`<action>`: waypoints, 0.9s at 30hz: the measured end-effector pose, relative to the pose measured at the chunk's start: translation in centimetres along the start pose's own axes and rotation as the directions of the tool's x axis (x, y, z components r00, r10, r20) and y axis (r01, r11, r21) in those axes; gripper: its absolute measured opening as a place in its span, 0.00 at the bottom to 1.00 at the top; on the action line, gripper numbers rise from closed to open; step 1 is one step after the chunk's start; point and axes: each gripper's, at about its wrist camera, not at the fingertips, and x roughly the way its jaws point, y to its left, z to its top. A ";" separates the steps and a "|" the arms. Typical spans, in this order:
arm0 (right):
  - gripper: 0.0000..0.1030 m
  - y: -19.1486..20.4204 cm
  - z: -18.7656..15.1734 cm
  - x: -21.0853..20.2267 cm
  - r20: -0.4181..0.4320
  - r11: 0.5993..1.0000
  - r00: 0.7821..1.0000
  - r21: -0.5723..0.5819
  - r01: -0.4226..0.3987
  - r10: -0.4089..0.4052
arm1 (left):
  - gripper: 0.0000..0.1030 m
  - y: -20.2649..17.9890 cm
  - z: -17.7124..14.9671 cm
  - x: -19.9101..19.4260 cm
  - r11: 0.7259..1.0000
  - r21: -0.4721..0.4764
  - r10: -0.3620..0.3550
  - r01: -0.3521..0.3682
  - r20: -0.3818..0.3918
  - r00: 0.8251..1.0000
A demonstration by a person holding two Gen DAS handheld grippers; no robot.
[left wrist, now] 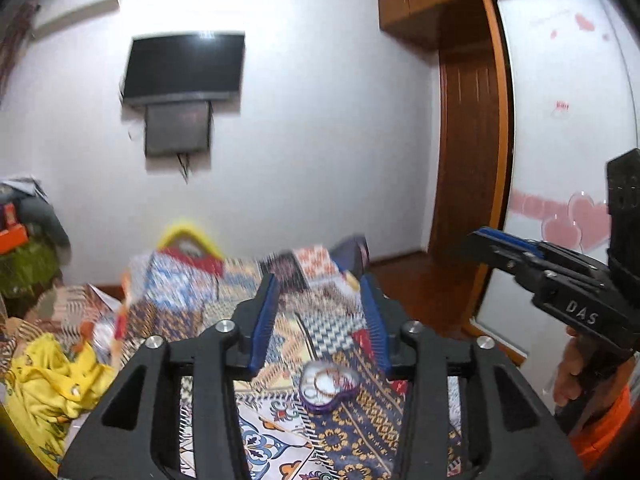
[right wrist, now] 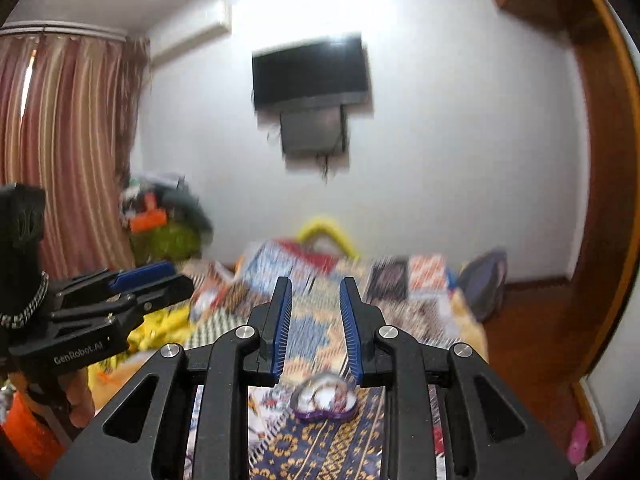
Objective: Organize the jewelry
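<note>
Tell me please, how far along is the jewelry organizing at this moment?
Little looks done. Some jewelry, including rings, already lies in the purple heart-shaped box on the patterned bedspread. Nothing is in hand: the left claw and the right claw are both open and empty, raised above the box. Whether more pieces remain outside it cannot be told; the picture is blurred.

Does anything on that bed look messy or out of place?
Mostly tidy around the purple heart-shaped jewelry box, which sits flat on the patterned patchwork bedspread with bangles inside. The oddity is a crumpled yellow cloth heaped at the bed's left edge. Both grippers, left and right, are open and empty.
</note>
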 end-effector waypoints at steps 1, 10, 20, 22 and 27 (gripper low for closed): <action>0.21 0.7 0.3 -1.5 0.040 1.000 0.999 -0.009 0.019 -0.019 | 0.49 -0.1 0.2 -1.1 1.000 -0.009 0.010 -0.010 0.027 1.000; 0.58 4.0 0.0 -6.1 0.171 0.996 0.981 -0.006 0.091 -0.088 | 0.89 -0.2 -0.5 -6.1 0.995 -0.041 0.099 -0.093 0.148 0.984; 1.00 4.2 -0.9 -5.4 0.182 0.988 0.971 0.018 0.155 -0.155 | 0.95 0.0 -1.7 -8.0 0.988 -0.062 0.147 -0.138 0.163 0.976; 1.00 4.2 -0.8 -4.9 0.168 0.987 0.973 0.017 0.160 -0.160 | 0.95 0.1 -1.8 -8.0 0.989 -0.065 0.143 -0.134 0.157 0.977; 1.00 4.3 -1.4 -6.0 0.172 0.985 0.971 0.009 0.170 -0.169 | 0.95 0.0 -2.1 -8.0 0.989 -0.063 0.143 -0.135 0.148 0.978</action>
